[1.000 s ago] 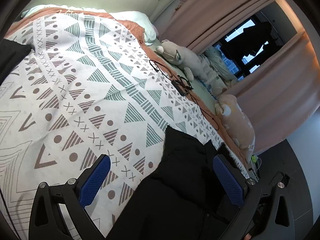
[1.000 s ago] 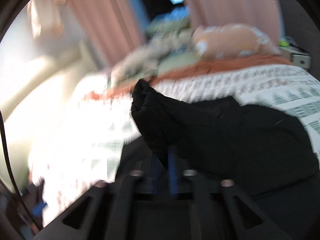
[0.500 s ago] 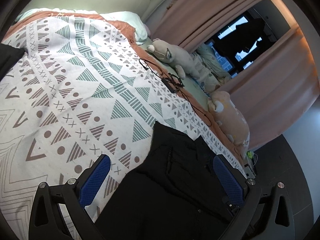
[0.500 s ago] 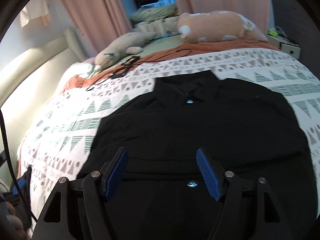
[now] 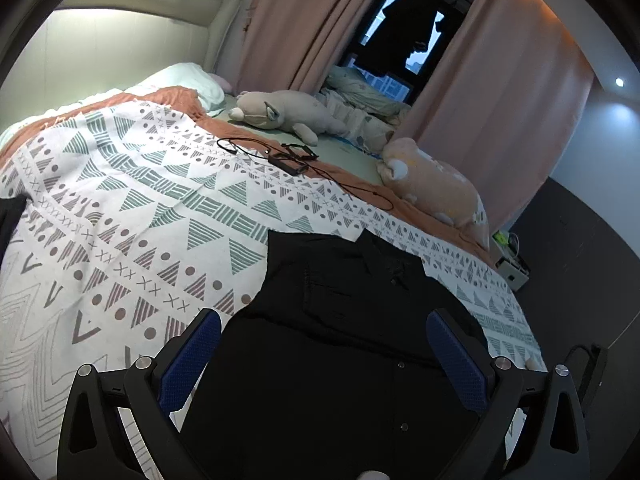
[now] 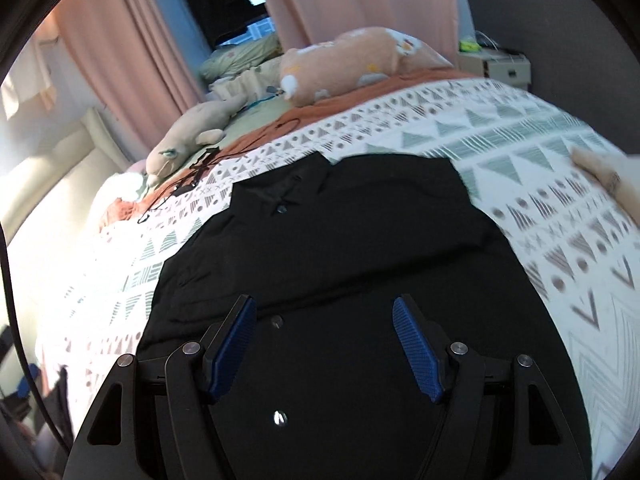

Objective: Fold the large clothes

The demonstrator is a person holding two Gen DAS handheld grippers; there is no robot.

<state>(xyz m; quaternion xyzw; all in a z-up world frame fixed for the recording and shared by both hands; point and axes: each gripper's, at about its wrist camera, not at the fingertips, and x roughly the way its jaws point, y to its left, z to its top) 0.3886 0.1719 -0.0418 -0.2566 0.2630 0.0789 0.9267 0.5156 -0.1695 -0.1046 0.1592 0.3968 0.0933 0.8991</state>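
Black button-up shirt [image 6: 340,264] flat on my patterned bedspread [image 5: 132,216].
Left hand-held gripper [image 5: 324,356] and right hand-held gripper [image 6: 324,348] both released, empty above it.

Both the left gripper [image 5: 324,354] and the right gripper [image 6: 325,344] point downward, jaws spread wide with nothing clamped between their blue pads.

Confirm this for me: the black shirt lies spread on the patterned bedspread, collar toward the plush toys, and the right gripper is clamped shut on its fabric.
Not quite. The right gripper is open, pinching nothing; the right wrist view shows its blue pads spread apart over the black shirt. The rest holds: the shirt lies on the patterned bedspread, collar toward the plush toys.
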